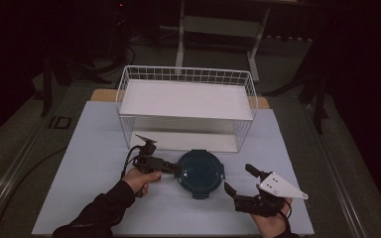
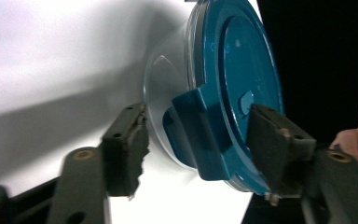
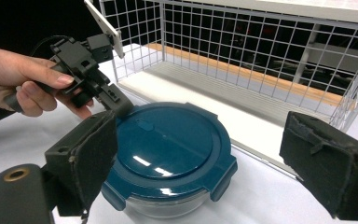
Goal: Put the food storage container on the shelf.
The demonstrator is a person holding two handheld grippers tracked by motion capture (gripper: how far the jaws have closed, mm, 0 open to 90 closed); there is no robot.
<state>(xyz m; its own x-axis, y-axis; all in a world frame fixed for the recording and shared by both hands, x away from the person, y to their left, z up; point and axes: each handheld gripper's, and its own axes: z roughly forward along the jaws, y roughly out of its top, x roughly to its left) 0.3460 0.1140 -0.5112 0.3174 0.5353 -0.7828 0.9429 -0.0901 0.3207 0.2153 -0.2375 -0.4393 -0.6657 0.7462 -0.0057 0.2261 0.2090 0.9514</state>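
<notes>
A round glass container with a dark teal clip-on lid [image 1: 201, 168] sits on the white mat in front of the wire rack. My left gripper [image 1: 178, 171] reaches its left rim from the side. In the left gripper view, one pad [image 2: 275, 144] lies on the lid top [image 2: 242, 60] and the other pad [image 2: 126, 154] stands beside the glass wall, with a lid latch [image 2: 191, 130] between them and a gap on that side. My right gripper [image 1: 238, 181] is open near the container's right front. Its wide pads frame the container [image 3: 168, 140] without touching it.
A white wire basket rack [image 1: 186, 74] with a white shelf stands just behind the container. The white mat [image 1: 94, 148] covers the table, with bare room to the left and front. Dark floor and table legs lie beyond.
</notes>
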